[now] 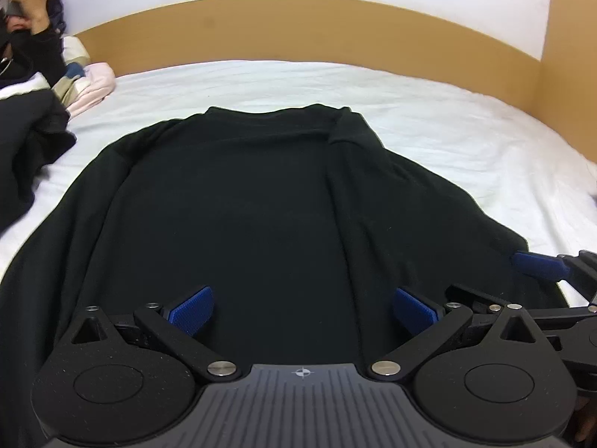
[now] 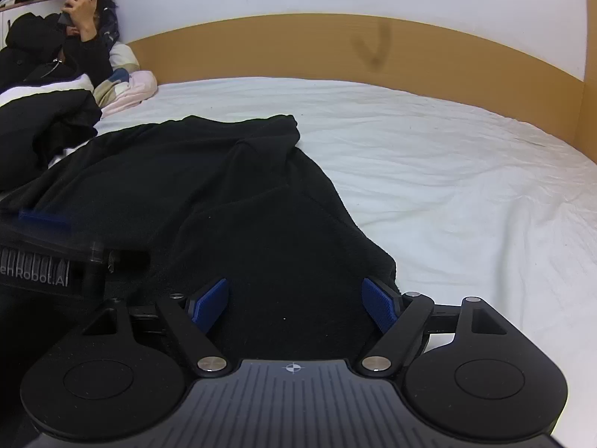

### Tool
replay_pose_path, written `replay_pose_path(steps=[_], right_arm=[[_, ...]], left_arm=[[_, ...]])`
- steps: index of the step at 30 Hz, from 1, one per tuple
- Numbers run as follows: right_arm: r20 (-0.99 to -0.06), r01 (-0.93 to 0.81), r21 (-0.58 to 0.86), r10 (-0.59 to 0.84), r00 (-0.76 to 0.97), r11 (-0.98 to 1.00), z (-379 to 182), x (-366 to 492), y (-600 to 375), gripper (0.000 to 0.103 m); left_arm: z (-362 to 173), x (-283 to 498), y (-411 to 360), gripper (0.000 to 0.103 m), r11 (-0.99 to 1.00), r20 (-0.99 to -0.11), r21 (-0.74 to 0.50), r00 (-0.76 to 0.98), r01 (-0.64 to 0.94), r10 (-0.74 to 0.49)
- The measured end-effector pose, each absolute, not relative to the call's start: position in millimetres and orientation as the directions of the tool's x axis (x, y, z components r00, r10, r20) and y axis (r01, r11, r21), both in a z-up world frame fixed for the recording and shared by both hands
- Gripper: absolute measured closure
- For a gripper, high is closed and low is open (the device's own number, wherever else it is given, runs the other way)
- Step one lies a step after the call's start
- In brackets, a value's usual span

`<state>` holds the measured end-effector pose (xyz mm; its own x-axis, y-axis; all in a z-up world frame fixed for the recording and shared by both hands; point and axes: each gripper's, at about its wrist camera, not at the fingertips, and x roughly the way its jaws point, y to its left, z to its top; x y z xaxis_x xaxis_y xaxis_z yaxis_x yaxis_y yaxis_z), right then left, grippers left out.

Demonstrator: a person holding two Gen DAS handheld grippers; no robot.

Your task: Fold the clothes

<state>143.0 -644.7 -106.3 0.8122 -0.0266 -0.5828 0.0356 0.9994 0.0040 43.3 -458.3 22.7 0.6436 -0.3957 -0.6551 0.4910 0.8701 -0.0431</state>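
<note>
While both grippers hang over its near hem, the black top (image 1: 238, 194) lies spread on the white bed (image 1: 429, 119), collar far, hem near. Its right side looks turned inward, with a long crease running from the collar toward the near edge, while the left side spreads out flat toward the left.

The left gripper (image 1: 302, 308) has its jaws wide apart over the middle of the hem, holding nothing. The right gripper (image 2: 296, 304) is likewise spread and empty, over the top's near right corner beside bare sheet.

By my judgement a lengthwise fold is in hand, though a right side lying in like this could equally be loose rumpling. Any next grasp calls for closing on the hem's edge alone, not the sheet under it.

A dark clothes pile (image 1: 26, 149) lies far left beside a reclining person (image 2: 74, 37).
</note>
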Motion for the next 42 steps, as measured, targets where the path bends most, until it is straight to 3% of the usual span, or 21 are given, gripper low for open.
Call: replay_pose_path(steps=[2,3,7,10,13,16,19,20,23,25,30,33,38,40,42], right_arm=[[-0.582,0.039,-0.026,-0.047,0.812,0.999,-106,143,-640,0.020],[-0.581,0.042,-0.019,-0.045,0.813,0.999,-106,142,-641,0.020],[-0.570,0.056,0.043,-0.022,0.821,0.998,-103,140,-651,0.021],[-0.558,0.082,0.020,-0.057,0.828,0.996,-99,138,-647,0.022],[-0.525,0.100,-0.080,-0.127,0.842,0.992,-91,130,-628,0.022],[-0.509,0.094,-0.138,-0.152,0.847,0.986,-88,124,-617,0.021],[-0.555,0.098,-0.129,-0.153,0.818,0.987,-101,127,-624,0.018],[-0.556,0.127,-0.128,-0.177,0.812,0.984,-104,126,-630,0.012],[-0.528,0.287,-0.136,-0.315,0.789,0.948,-97,117,-650,0.014],[-0.539,0.213,-0.108,-0.238,0.808,0.971,-97,106,-642,0.014],[-0.555,0.024,-0.037,-0.040,0.831,0.999,-95,81,-624,0.013],[-0.558,-0.091,0.008,0.080,0.826,0.996,-94,65,-613,0.013],[-0.598,0.012,-0.001,-0.010,0.801,1.000,-99,66,-626,0.008],[-0.581,0.048,0.050,-0.010,0.814,0.998,-96,58,-637,0.008],[-0.547,0.053,0.118,0.020,0.837,0.992,-92,47,-645,0.008]], left_arm=[[16,56,-458,0.000,0.900,-0.690,0.005,0.652,0.436,-0.312],[18,57,-452,0.000,0.900,-0.677,0.001,0.663,0.435,-0.320],[25,54,-442,0.001,0.916,-0.631,0.172,0.754,0.363,-0.180],[36,37,-423,0.001,0.882,-0.632,0.031,0.693,0.471,-0.348],[33,14,-415,0.001,0.839,-0.618,-0.020,0.653,0.544,-0.438],[23,8,-412,0.000,0.840,-0.630,-0.014,0.647,0.543,-0.429],[21,11,-413,0.000,0.859,-0.645,0.011,0.660,0.511,-0.385],[21,9,-412,0.000,0.862,-0.643,0.012,0.664,0.506,-0.381],[23,2,-409,0.000,0.888,-0.644,0.031,0.688,0.460,-0.334],[27,-6,-406,0.001,0.894,-0.646,0.026,0.690,0.447,-0.327],[47,-38,-361,0.001,0.866,-0.549,-0.115,0.696,0.486,-0.463],[50,-42,-336,0.001,0.867,-0.563,-0.071,0.697,0.493,-0.443],[37,-45,-270,0.001,0.933,-0.585,-0.150,0.732,0.327,-0.350],[29,-47,-243,0.001,0.920,-0.571,-0.255,0.722,0.296,-0.391],[29,-51,-237,0.001,0.908,-0.547,-0.275,0.725,0.317,-0.419]])
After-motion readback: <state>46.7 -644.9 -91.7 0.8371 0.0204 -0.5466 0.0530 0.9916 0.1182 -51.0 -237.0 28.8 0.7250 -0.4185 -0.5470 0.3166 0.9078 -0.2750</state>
